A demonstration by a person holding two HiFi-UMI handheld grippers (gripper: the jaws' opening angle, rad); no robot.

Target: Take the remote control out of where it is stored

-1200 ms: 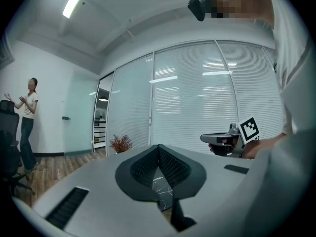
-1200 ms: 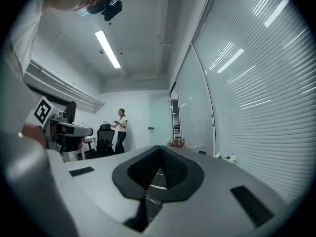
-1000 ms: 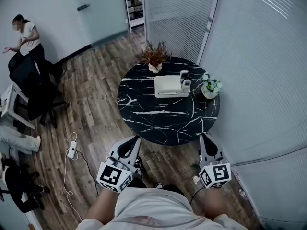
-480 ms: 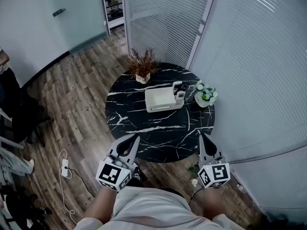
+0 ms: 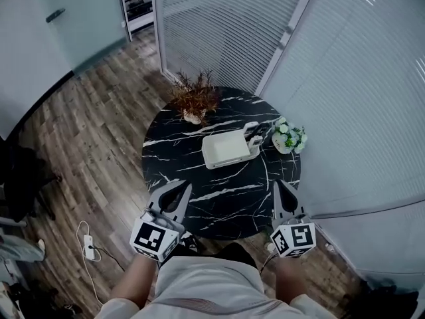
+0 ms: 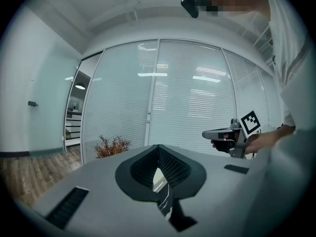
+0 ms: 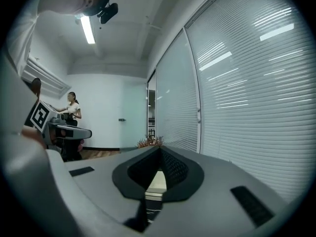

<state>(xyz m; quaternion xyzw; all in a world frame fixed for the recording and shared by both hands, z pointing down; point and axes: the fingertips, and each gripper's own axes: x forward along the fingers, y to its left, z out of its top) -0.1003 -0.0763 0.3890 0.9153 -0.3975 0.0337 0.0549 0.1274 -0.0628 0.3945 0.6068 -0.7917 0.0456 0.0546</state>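
Head view: the remote control [image 5: 256, 129] seems to stand in a small holder [image 5: 253, 139] beside the white tray [image 5: 228, 149], just above frame centre on the desk [image 5: 186, 171]. I judge it light, rigid and slick, so I'd pinch its exposed top. My left gripper [image 5: 182, 187] and right gripper [image 5: 279, 185] are closed and empty.

Standing just ahead of left tongs [image 5: 178, 190] and right tongs [image 5: 279, 188]: round black marble desk [image 5: 192, 171]; spreading leftward, wood-plank floor [image 5: 86, 131]; curving beyond, blind-covered glass walls [image 5: 219, 25].
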